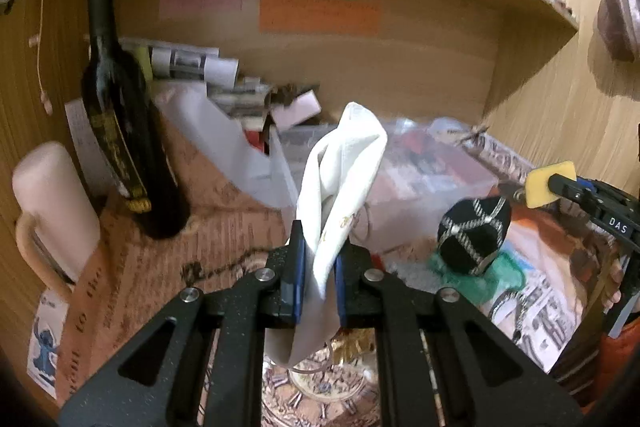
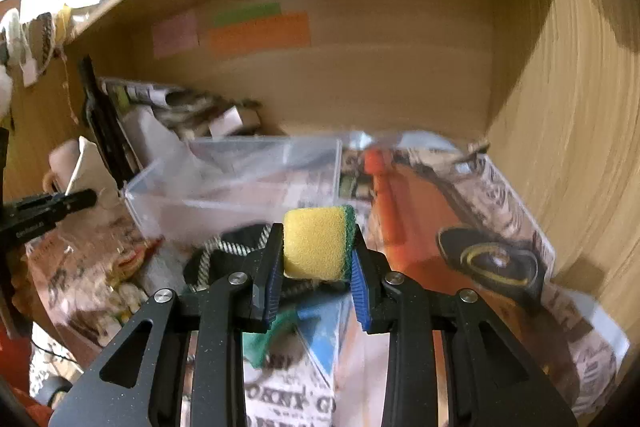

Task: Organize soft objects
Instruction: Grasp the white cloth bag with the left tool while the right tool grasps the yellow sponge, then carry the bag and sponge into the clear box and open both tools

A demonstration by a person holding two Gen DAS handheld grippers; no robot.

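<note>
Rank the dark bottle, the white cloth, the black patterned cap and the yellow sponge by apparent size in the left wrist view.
1. dark bottle
2. white cloth, close to the bottle in extent but nearer the camera, so that gap is unsure
3. black patterned cap
4. yellow sponge
</note>
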